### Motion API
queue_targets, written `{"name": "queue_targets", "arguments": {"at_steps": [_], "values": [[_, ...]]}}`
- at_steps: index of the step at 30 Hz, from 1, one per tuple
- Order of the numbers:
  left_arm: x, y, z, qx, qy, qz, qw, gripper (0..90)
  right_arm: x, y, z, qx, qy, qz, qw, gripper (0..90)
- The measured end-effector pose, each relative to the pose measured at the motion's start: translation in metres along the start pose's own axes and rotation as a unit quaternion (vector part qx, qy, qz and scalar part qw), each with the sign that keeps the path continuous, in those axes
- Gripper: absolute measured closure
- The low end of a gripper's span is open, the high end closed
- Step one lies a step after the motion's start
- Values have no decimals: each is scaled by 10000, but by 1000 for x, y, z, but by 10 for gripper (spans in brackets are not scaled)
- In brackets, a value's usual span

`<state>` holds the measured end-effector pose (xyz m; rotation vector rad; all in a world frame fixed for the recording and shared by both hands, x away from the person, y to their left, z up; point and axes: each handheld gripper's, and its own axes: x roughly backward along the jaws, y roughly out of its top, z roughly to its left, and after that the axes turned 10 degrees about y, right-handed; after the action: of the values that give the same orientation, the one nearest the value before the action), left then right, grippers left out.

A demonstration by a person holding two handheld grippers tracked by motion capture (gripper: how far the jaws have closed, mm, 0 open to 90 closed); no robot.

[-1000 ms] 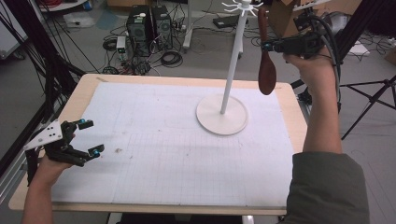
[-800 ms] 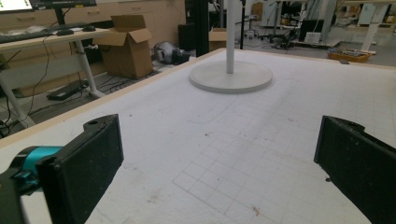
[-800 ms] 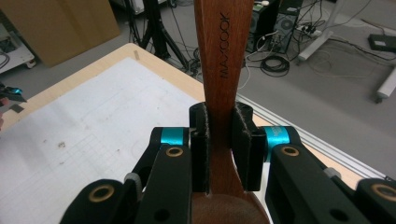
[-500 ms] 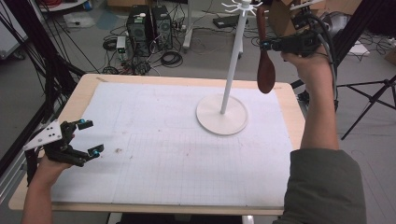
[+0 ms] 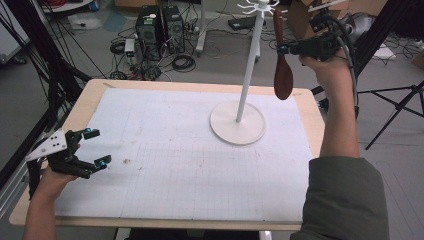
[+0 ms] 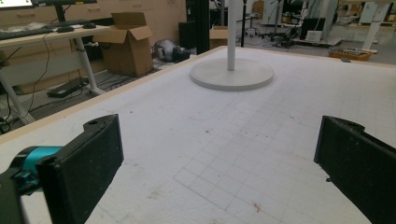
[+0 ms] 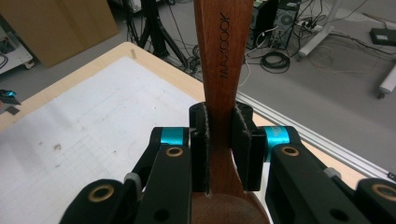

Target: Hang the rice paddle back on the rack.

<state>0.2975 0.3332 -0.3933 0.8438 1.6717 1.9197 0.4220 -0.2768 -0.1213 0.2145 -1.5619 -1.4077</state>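
We counted one wooden spoon (image 5: pixel 283 60), dark brown, hanging bowl-down in the air beyond the table's far right corner, close beside the top of the one white hook stand (image 5: pixel 247 65). The right gripper (image 5: pixel 286 49) held it with both jaws pressed flat against the handle just above the bowl; in the right gripper view the spoon (image 7: pixel 223 70) carried the lettering MAXCOOK along its handle. The stand's round base (image 5: pixel 237 122) sat on the white gridded mat (image 5: pixel 175 165), toward the far right, with its pole upright and small hooks at the top.

We saw the mat cover nearly the whole wooden table (image 5: pixel 90 102), leaving a thin bare rim. Its centre and near half lay open, marked by a few small stains.

The right forearm rose steeply from the near right edge, hand raised well above the tabletop. The left gripper (image 5: pixel 92 147) rested low at the near left edge, its jaws spread wide apart and holding nothing, pointing across the mat toward the stand's base (image 6: pixel 231 74).
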Motion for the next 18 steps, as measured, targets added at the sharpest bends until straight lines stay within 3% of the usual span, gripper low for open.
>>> {"name": "queue_targets", "arguments": {"at_steps": [18], "values": [[1,-1,0,11,8,12,10000,18,-4,-2,-5,-63,-118,-49,9999,769]]}}
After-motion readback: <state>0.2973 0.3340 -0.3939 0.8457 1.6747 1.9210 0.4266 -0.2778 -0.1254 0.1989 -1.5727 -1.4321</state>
